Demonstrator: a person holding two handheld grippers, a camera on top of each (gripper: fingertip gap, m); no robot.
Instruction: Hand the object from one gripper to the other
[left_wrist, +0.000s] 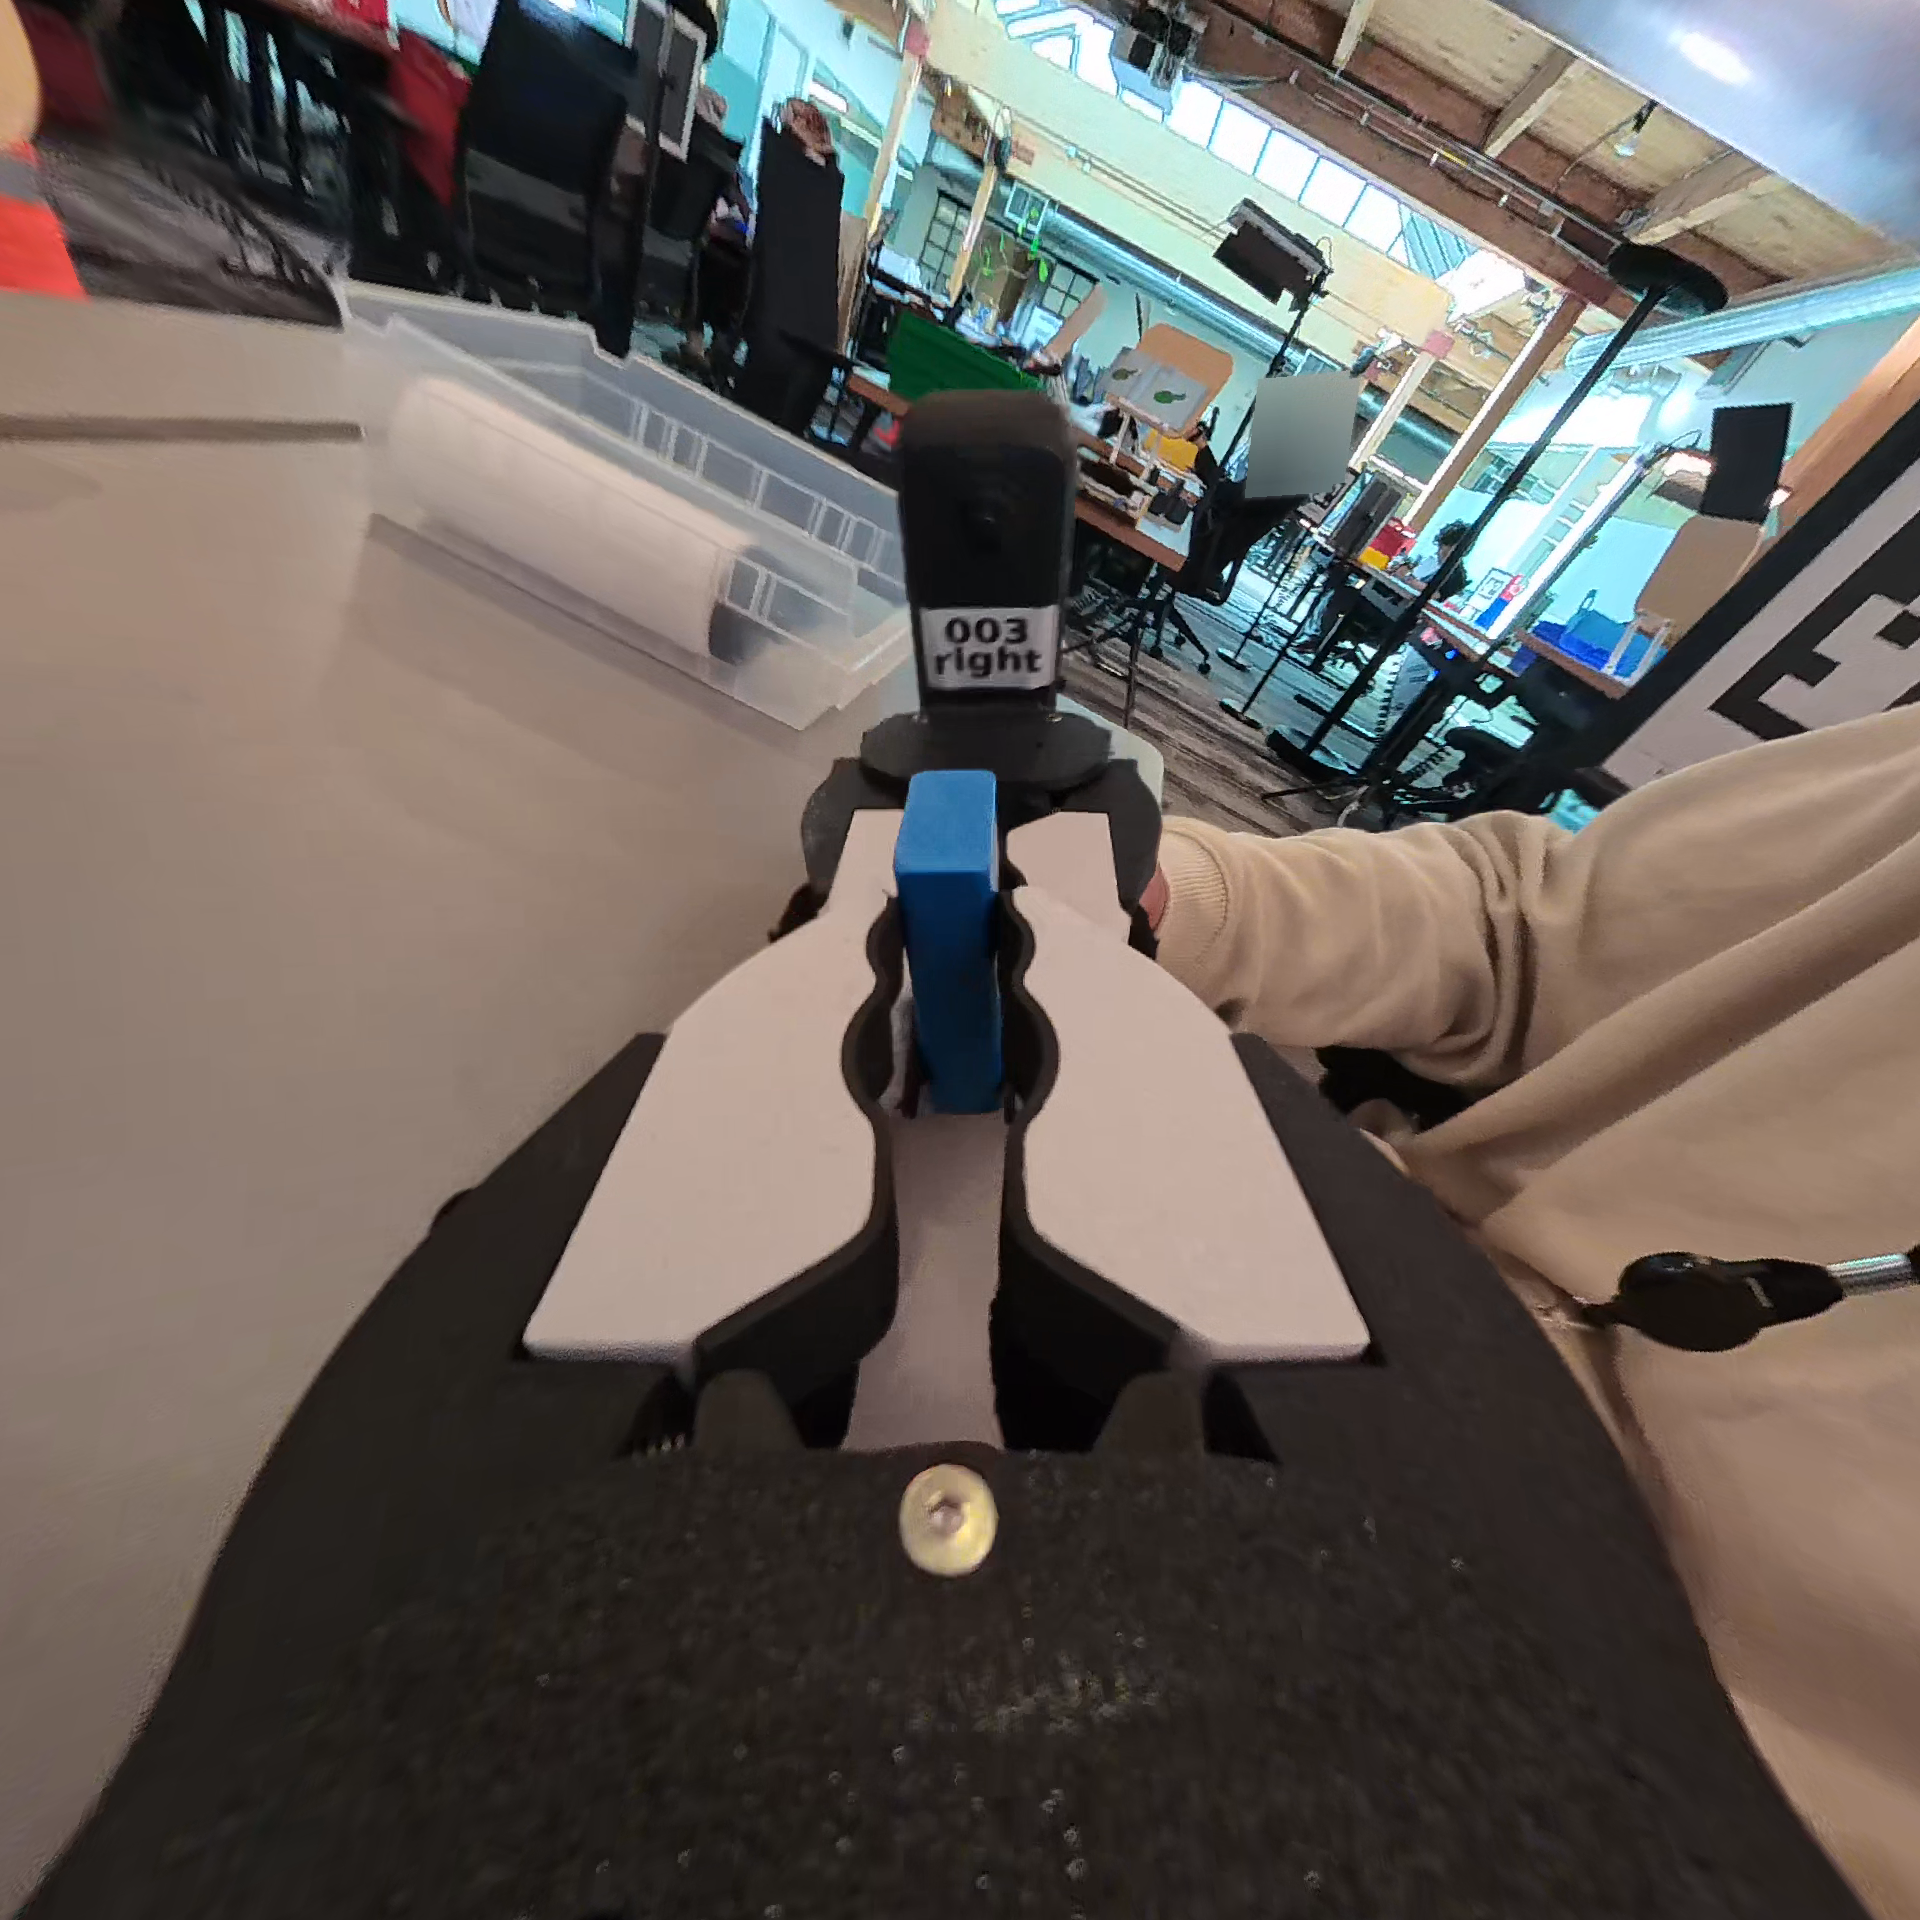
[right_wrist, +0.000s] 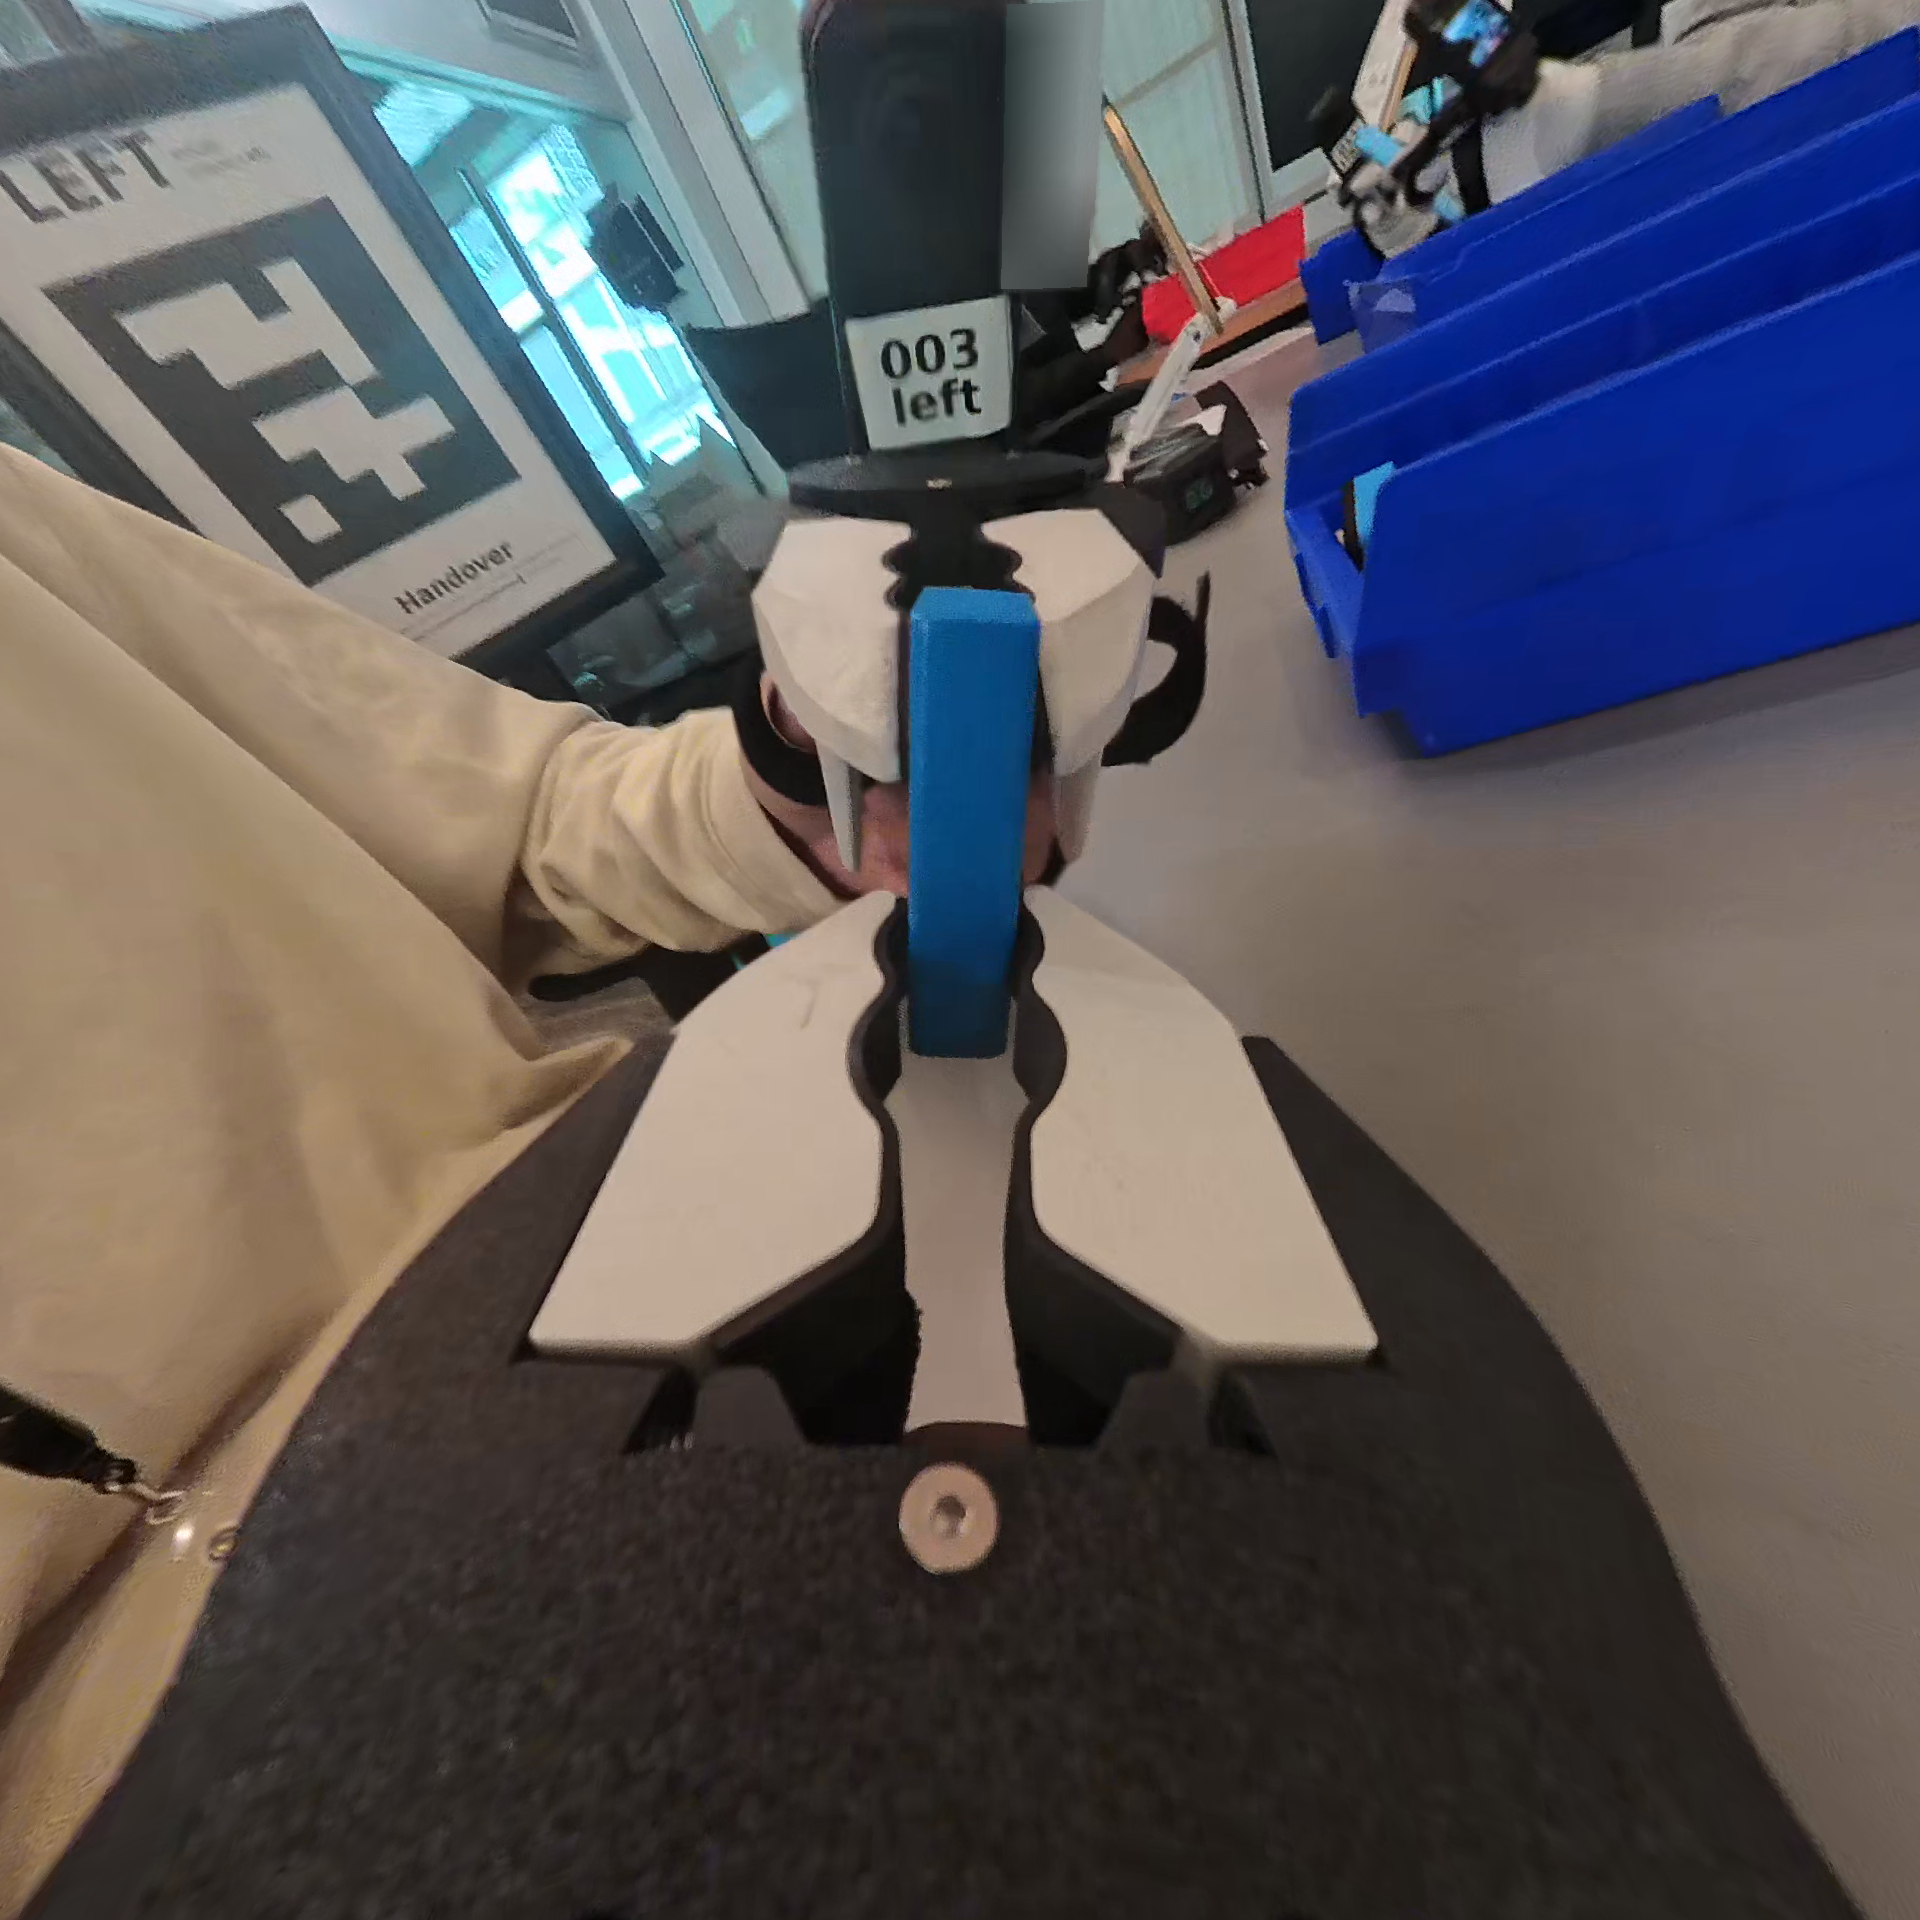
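Observation:
A blue rectangular block (left_wrist: 948, 935) stands upright between both grippers, held above the table. My left gripper (left_wrist: 951, 920) is shut on its near part. The right gripper faces it from the far side, its white fingers (left_wrist: 1060, 847) closed against the block's upper far part. In the right wrist view the same block (right_wrist: 966, 790) sits in my right gripper (right_wrist: 961, 920), which is shut on its lower end. The left gripper's fingers (right_wrist: 821, 665) clamp the block's upper part. A hand in a beige sleeve (right_wrist: 665, 821) holds the left gripper.
A clear plastic bin (left_wrist: 665, 488) with a white roll (left_wrist: 561, 520) sits on the pale table (left_wrist: 260, 883) to the left. Blue bins (right_wrist: 1621, 540) stand on the grey table (right_wrist: 1558, 1039) to the right. A black-and-white marker board (right_wrist: 281, 364) stands behind the sleeve. The tips of both grippers are at nearly the same place.

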